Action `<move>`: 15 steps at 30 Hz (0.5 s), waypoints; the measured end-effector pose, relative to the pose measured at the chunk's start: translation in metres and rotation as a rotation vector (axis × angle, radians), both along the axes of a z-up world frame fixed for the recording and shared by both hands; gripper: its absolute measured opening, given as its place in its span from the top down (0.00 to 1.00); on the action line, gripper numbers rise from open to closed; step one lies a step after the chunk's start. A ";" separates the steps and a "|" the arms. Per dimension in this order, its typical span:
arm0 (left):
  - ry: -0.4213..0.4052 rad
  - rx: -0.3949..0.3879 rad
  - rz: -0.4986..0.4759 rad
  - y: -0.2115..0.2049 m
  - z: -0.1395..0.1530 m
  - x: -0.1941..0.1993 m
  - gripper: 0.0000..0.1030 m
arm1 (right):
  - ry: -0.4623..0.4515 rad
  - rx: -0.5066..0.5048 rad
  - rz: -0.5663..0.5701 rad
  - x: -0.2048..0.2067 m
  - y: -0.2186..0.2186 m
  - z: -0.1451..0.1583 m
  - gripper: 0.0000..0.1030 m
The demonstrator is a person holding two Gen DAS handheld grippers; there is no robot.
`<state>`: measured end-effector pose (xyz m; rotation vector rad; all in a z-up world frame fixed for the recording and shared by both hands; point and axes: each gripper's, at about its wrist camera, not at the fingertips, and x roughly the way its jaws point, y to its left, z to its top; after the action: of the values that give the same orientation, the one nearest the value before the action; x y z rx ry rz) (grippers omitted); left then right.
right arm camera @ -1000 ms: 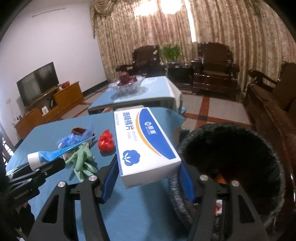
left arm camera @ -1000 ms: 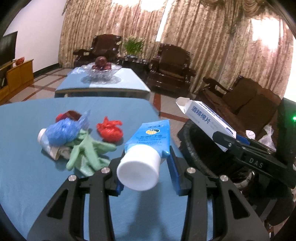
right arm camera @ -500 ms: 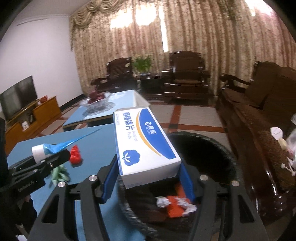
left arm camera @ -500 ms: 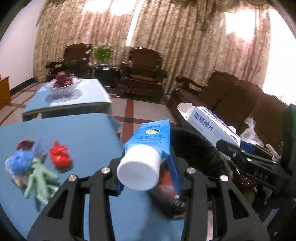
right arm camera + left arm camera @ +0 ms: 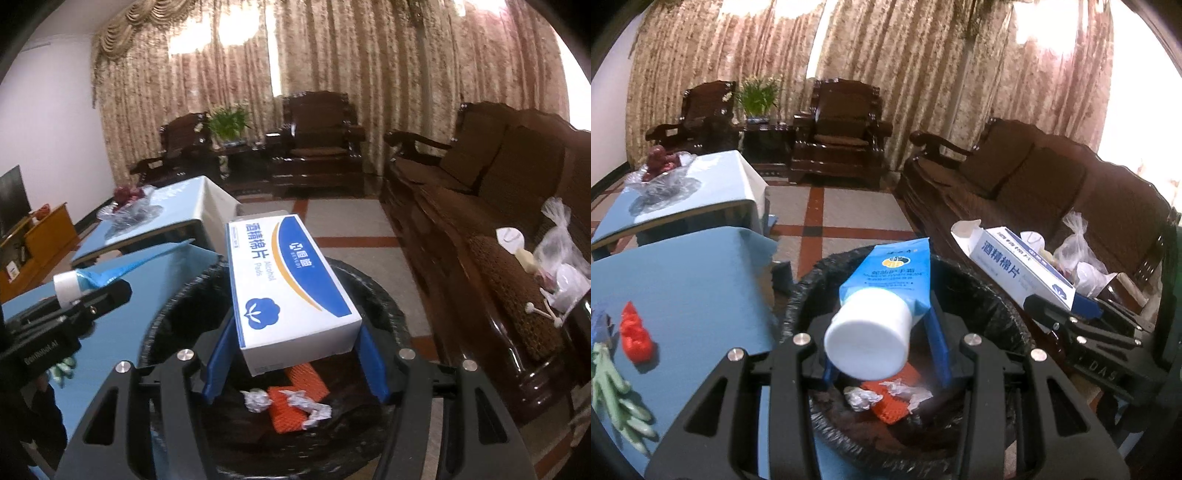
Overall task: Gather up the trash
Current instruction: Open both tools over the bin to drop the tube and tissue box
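Both grippers have been carried off the blue table (image 5: 683,280) and are now held over the mouth of the black-lined trash bin (image 5: 1004,306); 1 second earlier the table litter lay directly ahead of the left claw, and it is now pushed out to that claw's left edge.

Item 1: left gripper (image 5: 886,332). Jaws are closed part-way, clamped on a blue tube (image 5: 890,280). Tube is soft plastic, light blue with a yellow-and-dark round emblem and printed text, flat crimped end pointing away from the claw, large white cap (image 5: 868,336) toward the camera. It is suspended above the bin opening, not touching the liner.

Item 2: right gripper (image 5: 295,354). Jaws are spread wide and pressed against the 2 long sides of an alcohol pads box (image 5: 288,280). Box is white card with a blue band, a blue cotton emblem and "Alcohol Pads" lettering; its far end flap is seen open in the left wrist view. It is held above the bin, well inside the rim line.

Item 3: bin contents below both claws: orange mesh (image 5: 295,406) and crumpled white scraps (image 5: 255,398).

Item 4: uncollected, to the left of the left claw on the table: red wad (image 5: 635,332), green glove (image 5: 617,398).

Assessment: both pieces are judged ready for release into the bin; at least 2 table items remain for collection.
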<state>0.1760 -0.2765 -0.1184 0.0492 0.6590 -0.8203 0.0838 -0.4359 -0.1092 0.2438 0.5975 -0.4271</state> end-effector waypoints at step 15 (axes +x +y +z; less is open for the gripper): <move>0.008 -0.015 0.080 0.053 -0.002 0.019 0.24 | 0.038 0.022 -0.080 0.001 0.008 -0.018 0.08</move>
<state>0.1951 -0.2234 -0.1200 0.0061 0.6585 -0.7488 0.0847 -0.4283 -0.1276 0.2813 0.6317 -0.5036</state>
